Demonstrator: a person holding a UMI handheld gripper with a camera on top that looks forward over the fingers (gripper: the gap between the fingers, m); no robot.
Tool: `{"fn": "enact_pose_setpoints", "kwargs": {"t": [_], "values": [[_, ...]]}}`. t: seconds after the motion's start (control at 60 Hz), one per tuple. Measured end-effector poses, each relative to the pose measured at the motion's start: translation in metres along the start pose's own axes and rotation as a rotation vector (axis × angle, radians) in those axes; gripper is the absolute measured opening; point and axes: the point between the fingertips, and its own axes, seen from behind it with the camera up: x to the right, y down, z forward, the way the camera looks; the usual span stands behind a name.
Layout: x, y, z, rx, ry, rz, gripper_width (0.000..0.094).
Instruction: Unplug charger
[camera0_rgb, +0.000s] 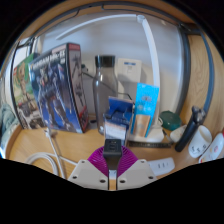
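My gripper (112, 152) is shut on a small black charger block (112, 149), which both magenta pads (99, 158) press on at the fingertips. A pale cable or strip (116, 128) runs from the block forward over the wooden tabletop toward a blue object (120, 106) just ahead. A white power strip (155, 165) lies close to the right finger. Whether the charger's prongs are in a socket is hidden by the fingers.
Printed boxes (55, 85) stand upright at the left. A clear bottle with a dark cap (104, 85) and a light blue card (147, 100) stand beyond the blue object. A white cable (50, 160) curves at the left. More white plugs and a dark tool (195, 135) lie at the right.
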Motion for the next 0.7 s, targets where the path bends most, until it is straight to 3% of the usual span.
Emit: {"fn": "enact_pose_setpoints", "kwargs": {"t": [0.15,0.25,0.317,0.417,0.583,0.7], "values": [[0.033,-0.130,-0.077,0.176,0.026,0.060,0.0083],[0.078,-0.150,-0.111,0.173,0.113,0.016,0.0082],[0.112,-0.134,-0.120,0.111,0.167,0.018,0.0081],[0.168,-0.071,-0.121,-0.062,0.251,0.016,0.0084],[0.220,0.033,-0.109,-0.301,0.285,0.073,0.0086],[0.230,0.080,-0.099,-0.404,0.264,0.138,0.0086]]}}
